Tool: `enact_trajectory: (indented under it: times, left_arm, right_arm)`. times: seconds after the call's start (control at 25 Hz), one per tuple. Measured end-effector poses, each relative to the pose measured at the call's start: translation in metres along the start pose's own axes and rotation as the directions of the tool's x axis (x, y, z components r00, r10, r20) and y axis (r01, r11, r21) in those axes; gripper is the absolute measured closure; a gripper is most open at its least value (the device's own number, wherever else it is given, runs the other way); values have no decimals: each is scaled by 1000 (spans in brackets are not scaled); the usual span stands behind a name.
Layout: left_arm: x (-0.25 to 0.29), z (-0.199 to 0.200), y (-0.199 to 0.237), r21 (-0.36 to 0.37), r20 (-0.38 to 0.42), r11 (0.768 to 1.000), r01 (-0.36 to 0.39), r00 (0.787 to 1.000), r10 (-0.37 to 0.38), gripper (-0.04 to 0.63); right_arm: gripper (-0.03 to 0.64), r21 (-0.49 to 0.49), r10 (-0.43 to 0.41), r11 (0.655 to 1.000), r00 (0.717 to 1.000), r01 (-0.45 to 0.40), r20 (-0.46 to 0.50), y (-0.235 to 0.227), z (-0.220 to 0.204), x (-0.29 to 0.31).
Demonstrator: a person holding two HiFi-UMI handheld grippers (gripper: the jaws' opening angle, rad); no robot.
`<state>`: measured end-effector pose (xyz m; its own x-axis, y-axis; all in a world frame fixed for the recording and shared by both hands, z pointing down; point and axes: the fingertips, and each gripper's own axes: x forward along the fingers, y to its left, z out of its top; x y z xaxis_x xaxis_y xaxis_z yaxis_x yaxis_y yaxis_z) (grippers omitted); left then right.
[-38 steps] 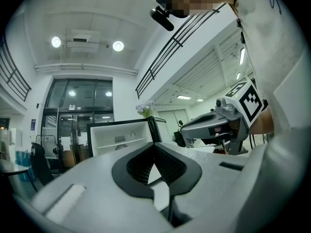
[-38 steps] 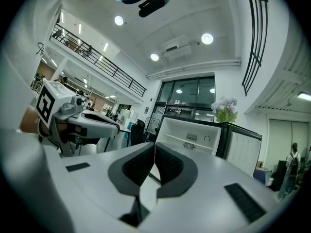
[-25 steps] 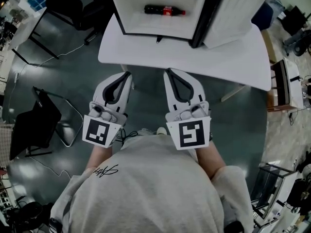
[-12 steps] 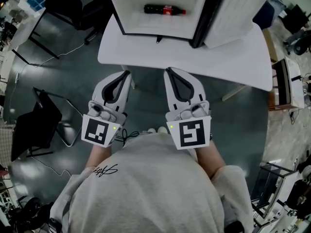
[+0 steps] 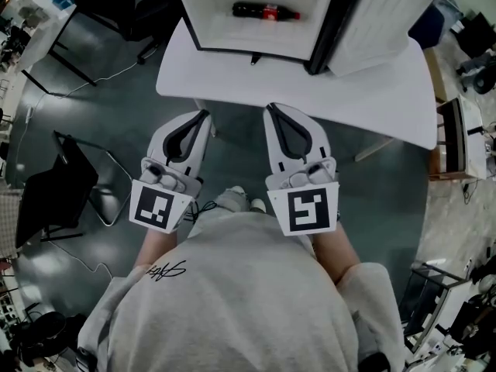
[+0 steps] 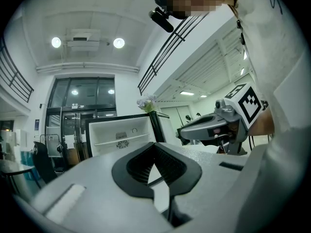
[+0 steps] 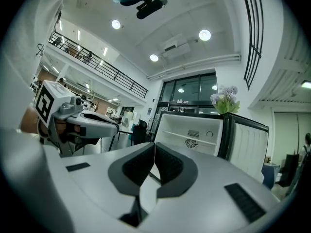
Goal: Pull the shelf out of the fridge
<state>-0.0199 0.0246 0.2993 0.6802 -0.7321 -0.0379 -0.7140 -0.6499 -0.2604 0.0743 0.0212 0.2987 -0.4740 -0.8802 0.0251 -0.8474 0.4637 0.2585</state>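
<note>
hovering short of the smooth white table (image 5: 372, 91), left gripper (image 5: 204, 115) and right gripper (image 5: 270, 109) are clenched empty, ribbed black pads (image 6: 170, 165) meeting; boxy fridge (image 5: 213, 29) open, dark bottle (image 5: 263, 11) inside.

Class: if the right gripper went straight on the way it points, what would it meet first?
Likely the open fridge, near its shelf: the right gripper, shut, aims there with nothing between. Depth unclear.

Nothing legible; a dark scrawl (image 5: 169, 270) on the sweatshirt (image 5: 232, 308) may be lettering.

Bottle (image 5: 266, 11) in fridge (image 5: 232, 39) on table (image 5: 356, 91), ahead of left gripper (image 5: 203, 115) and right gripper (image 5: 270, 109).
</note>
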Motion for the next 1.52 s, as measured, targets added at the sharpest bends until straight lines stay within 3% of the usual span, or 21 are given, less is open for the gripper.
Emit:
enact_trajectory:
  times: [0.48, 1.52]
  left_arm:
    - [15, -4, 20, 4, 10, 1000, -4, 1000, 4, 591]
    - [130, -23, 107, -17, 46, 998, 59, 997, -58, 592]
  right_arm:
    - [604, -4, 2, 1000, 1000, -2, 10, -7, -1, 23]
    - [604, -20, -60, 998, 998, 60, -15, -81, -8, 138]
